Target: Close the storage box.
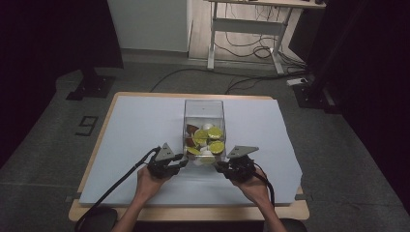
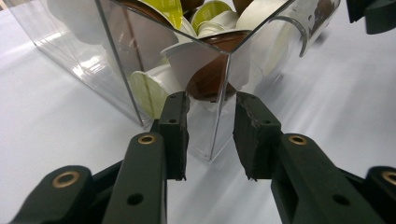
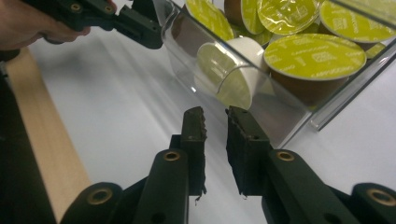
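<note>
A clear plastic box (image 1: 204, 102) stands mid-table and holds several coffee capsules (image 1: 215, 133) with lime-green, brown and white tops. My left gripper (image 1: 183, 162) is at its near left corner. In the left gripper view the jaws (image 2: 211, 98) clasp that corner of the box (image 2: 116, 51), one pad on each wall, with a brown capsule (image 2: 210, 79) just behind. My right gripper (image 1: 220, 166) sits at the near right corner. Its jaws (image 3: 215, 112) stand a narrow gap apart with nothing between them, just short of the box wall (image 3: 336, 107). A white capsule (image 3: 233, 70) lies behind that wall.
A pale sheet (image 1: 145, 125) covers the wooden table, whose edge (image 3: 46, 154) runs beside my right gripper. The left gripper (image 3: 144, 28) and its hand (image 3: 28, 23) are across the box corner. A desk frame and floor cables (image 1: 241, 43) lie beyond the table.
</note>
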`<action>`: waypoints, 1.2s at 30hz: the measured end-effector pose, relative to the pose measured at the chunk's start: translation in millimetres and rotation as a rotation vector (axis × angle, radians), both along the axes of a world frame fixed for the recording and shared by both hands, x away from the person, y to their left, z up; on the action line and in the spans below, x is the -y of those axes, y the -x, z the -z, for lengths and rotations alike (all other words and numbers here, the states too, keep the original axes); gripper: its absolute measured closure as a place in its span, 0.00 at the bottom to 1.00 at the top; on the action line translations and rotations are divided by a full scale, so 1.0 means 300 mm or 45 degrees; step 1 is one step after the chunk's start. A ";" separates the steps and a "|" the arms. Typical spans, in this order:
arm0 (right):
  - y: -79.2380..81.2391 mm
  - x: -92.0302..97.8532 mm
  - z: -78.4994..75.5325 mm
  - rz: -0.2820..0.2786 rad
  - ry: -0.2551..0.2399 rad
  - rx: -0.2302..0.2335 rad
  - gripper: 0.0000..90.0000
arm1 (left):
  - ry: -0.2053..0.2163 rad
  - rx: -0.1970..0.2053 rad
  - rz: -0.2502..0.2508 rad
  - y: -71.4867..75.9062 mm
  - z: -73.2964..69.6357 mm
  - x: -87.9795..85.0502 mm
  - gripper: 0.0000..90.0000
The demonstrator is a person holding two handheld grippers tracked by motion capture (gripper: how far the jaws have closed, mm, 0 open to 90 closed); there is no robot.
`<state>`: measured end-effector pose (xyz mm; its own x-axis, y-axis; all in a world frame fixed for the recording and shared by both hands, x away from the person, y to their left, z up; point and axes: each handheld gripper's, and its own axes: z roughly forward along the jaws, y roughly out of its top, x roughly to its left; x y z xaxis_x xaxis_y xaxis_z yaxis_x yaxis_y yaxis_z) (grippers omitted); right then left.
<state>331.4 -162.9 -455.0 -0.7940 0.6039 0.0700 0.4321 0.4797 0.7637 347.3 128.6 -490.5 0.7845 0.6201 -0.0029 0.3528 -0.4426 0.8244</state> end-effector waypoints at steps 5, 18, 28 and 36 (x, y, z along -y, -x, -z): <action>-0.023 -0.016 -0.002 0.005 -0.023 -0.003 0.89 | 0.001 -0.004 -0.001 -0.001 0.000 0.000 0.72; -0.041 -0.041 -0.007 0.015 -0.008 0.023 0.92 | -0.043 -0.001 -0.009 0.003 -0.014 -0.016 0.64; -0.057 -0.055 -0.013 0.041 0.015 0.038 0.91 | -0.059 -0.036 0.007 0.003 0.000 -0.017 0.43; -0.074 -0.064 -0.015 0.058 0.025 0.051 0.89 | -0.062 -0.080 -0.009 0.003 0.023 -0.032 0.19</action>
